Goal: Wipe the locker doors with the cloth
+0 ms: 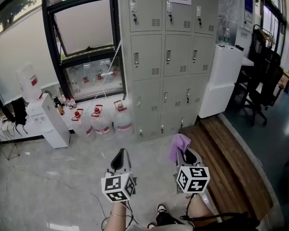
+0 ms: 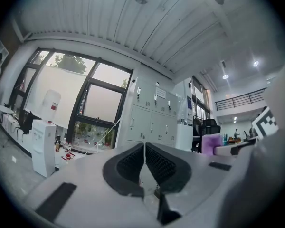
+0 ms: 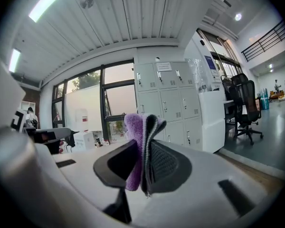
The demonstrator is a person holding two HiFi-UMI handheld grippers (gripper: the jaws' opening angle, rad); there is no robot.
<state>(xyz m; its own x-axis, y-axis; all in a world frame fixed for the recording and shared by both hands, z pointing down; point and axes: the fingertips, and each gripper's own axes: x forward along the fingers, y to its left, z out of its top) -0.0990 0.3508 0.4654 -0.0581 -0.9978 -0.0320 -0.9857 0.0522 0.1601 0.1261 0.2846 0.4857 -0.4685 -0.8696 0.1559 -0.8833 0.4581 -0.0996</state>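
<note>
Currently well short of locker doors (image 1: pixel 166 57) dead ahead; clamping cloth (image 3: pixel 133 127) in right hand-held gripper (image 3: pixel 145 148), with left hand-held gripper (image 2: pixel 144 158) closed, empty.

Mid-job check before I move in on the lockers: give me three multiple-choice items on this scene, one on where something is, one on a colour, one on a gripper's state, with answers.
1. Where is the cloth?
A) lying on the floor
B) in the right gripper
C) draped over a locker handle

2. What colour is most of the cloth?
A) purple
B) green
C) orange

3. How does the left gripper stand?
A) wide open
B) shut on a bottle
C) shut, with nothing between its jaws

Answers:
1 B, since the right gripper view shows the cloth pinched between that gripper's jaws.
2 A, since it shows purple in both the head view and the right gripper view.
3 C, since the left gripper view shows the jaws pressed together with nothing in them.
</note>
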